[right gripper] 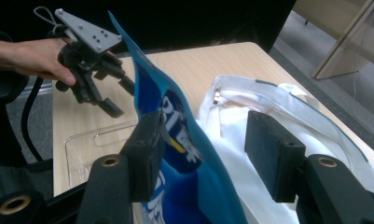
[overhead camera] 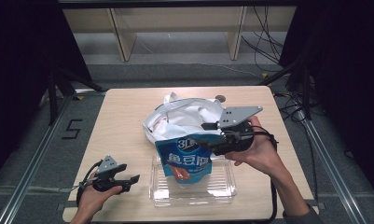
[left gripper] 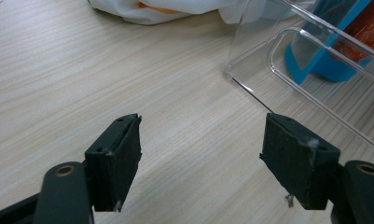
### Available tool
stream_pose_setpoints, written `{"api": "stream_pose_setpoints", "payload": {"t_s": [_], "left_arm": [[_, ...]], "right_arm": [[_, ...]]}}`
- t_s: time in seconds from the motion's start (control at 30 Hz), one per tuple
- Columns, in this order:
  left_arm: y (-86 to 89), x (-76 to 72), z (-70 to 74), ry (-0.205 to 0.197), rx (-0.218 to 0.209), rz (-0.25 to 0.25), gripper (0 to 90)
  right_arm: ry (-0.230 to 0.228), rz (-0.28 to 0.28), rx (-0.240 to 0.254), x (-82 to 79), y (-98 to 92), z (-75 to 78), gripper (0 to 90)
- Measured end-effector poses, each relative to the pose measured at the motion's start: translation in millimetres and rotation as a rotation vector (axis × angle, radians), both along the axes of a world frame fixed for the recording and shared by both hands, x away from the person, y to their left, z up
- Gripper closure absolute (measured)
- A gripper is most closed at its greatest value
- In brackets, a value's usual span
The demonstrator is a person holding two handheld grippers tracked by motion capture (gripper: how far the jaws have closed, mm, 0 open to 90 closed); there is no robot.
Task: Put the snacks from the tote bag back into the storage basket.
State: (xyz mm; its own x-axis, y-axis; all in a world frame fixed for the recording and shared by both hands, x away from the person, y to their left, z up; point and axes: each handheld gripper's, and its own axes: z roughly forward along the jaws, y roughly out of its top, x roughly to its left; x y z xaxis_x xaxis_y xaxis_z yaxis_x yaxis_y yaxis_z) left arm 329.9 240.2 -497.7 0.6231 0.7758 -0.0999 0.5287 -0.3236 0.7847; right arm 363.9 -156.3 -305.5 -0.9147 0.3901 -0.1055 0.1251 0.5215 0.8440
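A blue snack pouch with white lettering stands upright with its bottom in a clear plastic tray. My right gripper is open at the pouch's top edge. In the right gripper view the pouch rises between the jaws against the left one, with a wide gap to the other. A white cloth bag lies crumpled right behind the tray. My left gripper is open and holds nothing, low over the table to the left of the tray.
The wooden table has bare room at the left and far edges. A small round grey disc sits near the far edge. Wooden shelving and cables lie on the floor beyond, with dark curtains on both sides.
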Motion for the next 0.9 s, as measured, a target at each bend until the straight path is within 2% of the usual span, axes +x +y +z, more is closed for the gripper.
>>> {"api": "stream_pose_setpoints", "payload": {"t_s": [0.03,0.07,0.13,0.17,0.23,0.33,0.37,0.43,0.53,0.6,0.63,0.67,0.7,0.73,0.77,0.83,0.9], "left_arm": [[0.4,0.0,0.2,0.001,0.003,-0.003,27.7],[1.8,0.1,1.7,0.01,0.024,-0.013,27.7],[1.6,0.1,1.4,0.012,0.022,-0.01,27.7],[1.5,0.1,1.2,0.012,0.021,-0.01,27.7],[1.5,0.0,1.4,0.011,0.022,-0.011,27.7],[1.5,-0.1,1.4,0.004,0.02,-0.007,27.7],[1.5,-0.1,1.4,0.005,0.019,-0.006,27.7],[-1.2,-0.8,0.2,-0.004,-0.012,0.023,27.7],[1.0,-0.4,0.9,-0.007,0.015,0.0,27.7],[0.6,-0.6,1.4,0.001,0.012,0.0,27.7],[1.6,-0.5,1.9,0.002,0.024,-0.009,27.7],[1.4,-0.4,1.8,0.001,0.023,-0.009,27.7],[1.7,0.0,1.6,0.002,0.021,-0.011,27.7],[0.0,-0.1,0.8,-0.001,0.005,0.006,27.7],[1.0,-0.2,2.1,0.011,0.022,-0.008,27.7],[-2.8,-0.9,0.4,0.008,-0.027,0.022,27.7],[-2.4,-0.8,0.2,0.001,-0.024,0.017,27.7]], "right_arm": [[0.006,-0.004,0.002,0.1,-3.7,-0.7,47.0],[0.003,-0.009,0.01,-0.1,-6.0,-1.6,46.4],[0.006,-0.019,0.028,-1.7,-13.4,-3.2,45.3],[0.007,-0.042,0.052,-4.7,-18.7,-4.3,44.0],[-0.009,-0.037,0.057,-5.0,-21.6,-5.2,43.4],[-0.003,-0.063,0.078,-8.2,-31.4,-9.0,41.9],[0.016,-0.072,0.065,-9.2,-37.6,-10.0,40.8],[0.013,-0.082,0.071,-9.7,-40.4,-10.8,40.7],[0.014,-0.115,0.078,-9.9,-49.4,-16.0,38.9],[0.03,-0.125,0.083,-10.7,-50.5,-17.5,38.9],[0.025,-0.122,0.079,-9.6,-52.9,-19.7,38.7],[0.027,-0.145,0.092,-10.3,-53.4,-22.2,38.2],[0.03,-0.144,0.089,-10.0,-54.6,-23.3,37.6],[0.031,-0.147,0.093,-9.8,-55.4,-25.0,37.0],[0.038,-0.146,0.085,-9.7,-57.8,-25.4,36.4],[0.044,-0.145,0.086,-9.4,-61.6,-27.6,35.2],[0.043,-0.162,0.094,-10.1,-62.7,-29.0,34.8]]}}
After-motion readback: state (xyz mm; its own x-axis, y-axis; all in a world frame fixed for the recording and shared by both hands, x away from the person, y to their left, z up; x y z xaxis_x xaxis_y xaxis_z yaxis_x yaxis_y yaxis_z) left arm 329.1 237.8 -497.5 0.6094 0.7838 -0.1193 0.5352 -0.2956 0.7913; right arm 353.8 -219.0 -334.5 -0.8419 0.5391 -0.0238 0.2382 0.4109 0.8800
